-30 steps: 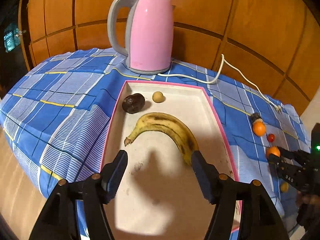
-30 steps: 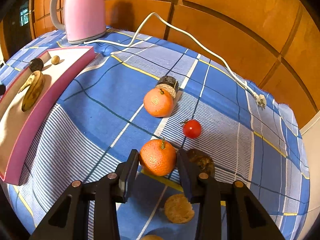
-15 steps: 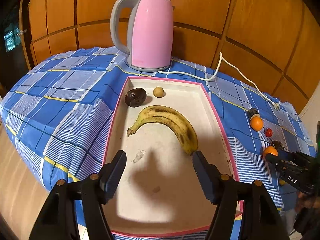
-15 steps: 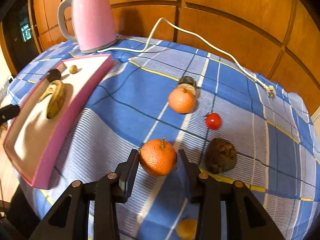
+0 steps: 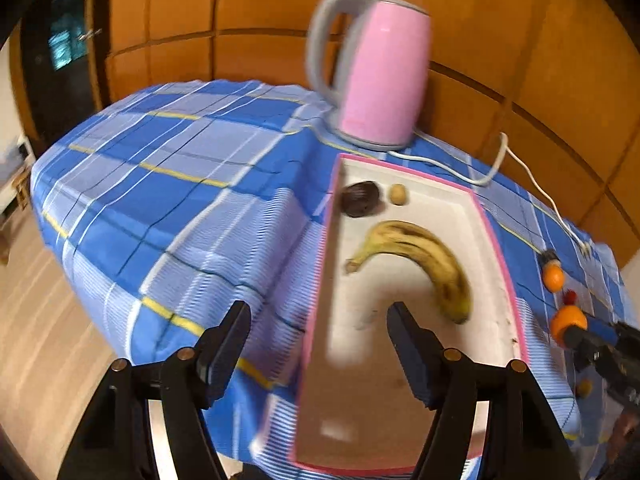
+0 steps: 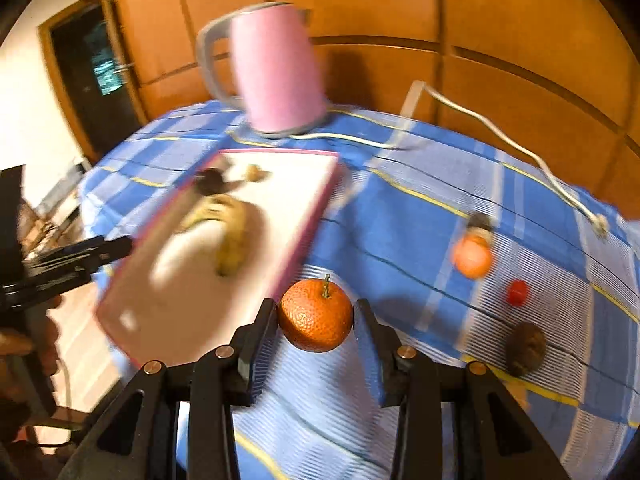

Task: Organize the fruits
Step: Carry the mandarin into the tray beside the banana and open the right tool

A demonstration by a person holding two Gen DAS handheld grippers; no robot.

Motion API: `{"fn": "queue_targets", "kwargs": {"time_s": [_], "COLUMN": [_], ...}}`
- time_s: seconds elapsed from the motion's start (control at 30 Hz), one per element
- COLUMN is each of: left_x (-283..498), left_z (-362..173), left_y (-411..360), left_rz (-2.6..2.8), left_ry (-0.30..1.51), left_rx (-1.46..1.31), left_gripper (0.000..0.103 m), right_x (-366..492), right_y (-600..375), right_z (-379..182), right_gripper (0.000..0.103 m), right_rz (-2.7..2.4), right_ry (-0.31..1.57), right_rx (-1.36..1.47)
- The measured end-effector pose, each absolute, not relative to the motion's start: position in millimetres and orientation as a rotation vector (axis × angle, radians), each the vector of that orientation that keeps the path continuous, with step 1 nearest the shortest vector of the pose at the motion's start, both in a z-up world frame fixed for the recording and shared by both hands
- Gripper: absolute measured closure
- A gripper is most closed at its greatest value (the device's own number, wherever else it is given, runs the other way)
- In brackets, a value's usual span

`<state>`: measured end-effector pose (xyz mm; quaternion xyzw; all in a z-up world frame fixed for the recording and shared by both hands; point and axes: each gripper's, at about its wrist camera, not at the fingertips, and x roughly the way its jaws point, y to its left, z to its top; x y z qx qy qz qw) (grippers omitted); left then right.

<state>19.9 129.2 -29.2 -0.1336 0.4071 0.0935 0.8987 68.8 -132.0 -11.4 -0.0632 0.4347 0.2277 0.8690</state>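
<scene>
Between the pads of the right claw (image 6: 315, 314) sat a tangerine (image 6: 316, 314), clamped and lifted clear of the tabletop (image 6: 400, 216), just beside the pink-rimmed tray (image 6: 316, 216); the carry step seemed in hand, and next it likely needed lowering inside. The left claw (image 5: 318, 330) hung apart, empty. The tray held three fruits: one banana (image 5: 424, 258), one dark fruit (image 5: 358, 199), one small tan one (image 5: 398, 194).

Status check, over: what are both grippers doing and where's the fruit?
Right gripper shut on stemmed orange mandarin, lifted beside pink-rimmed white tray. Left gripper open, empty. Path to tray clear.
</scene>
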Motion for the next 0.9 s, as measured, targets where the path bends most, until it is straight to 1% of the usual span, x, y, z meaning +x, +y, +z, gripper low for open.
{"fn": "queue_targets", "kwargs": {"time_s": [0.23,0.43,0.57,0.6,0.63,0.67,0.73,0.9], "left_x": [16.9,17.4,17.6,17.8,17.8,18.0,18.5,16.8], "left_z": [-29.2,-32.2,-32.6,-32.7,-33.0,-33.7,-33.6,-27.8], "left_y": [145.8,151.4,151.4,150.8,150.6,150.1,148.7,138.6], "left_rz": [0.251,0.268,0.265,0.266,0.265,0.263,0.253,0.225], "left_ry": [0.823,0.832,0.832,0.831,0.831,0.835,0.837,0.819], "left_rx": [-0.281,-0.294,-0.291,-0.29,-0.292,-0.295,-0.297,-0.277], "left_gripper": [0.032,0.031,0.031,0.031,0.031,0.031,0.031,0.031], "right_x": [75.2,103.1,116.2,116.9,115.9,114.4,112.1,97.9], "right_y": [-66.1,-19.6,-8.2,-9.3,-11.5,-14.6,-21.8,-43.8], "right_z": [-16.2,-32.0,-43.2,-44.4,-44.8,-44.5,-42.3,-31.1], "right_gripper": [0.064,0.063,0.063,0.061,0.055,0.046,0.039,0.039], "right_rz": [0.652,0.699,0.65,0.646,0.649,0.652,0.655,0.6], "right_ry": [0.944,0.996,1.012,1.014,1.013,1.015,1.017,0.974], "right_rx": [-0.142,-0.082,-0.064,-0.055,-0.043,-0.03,-0.003,-0.009]}}
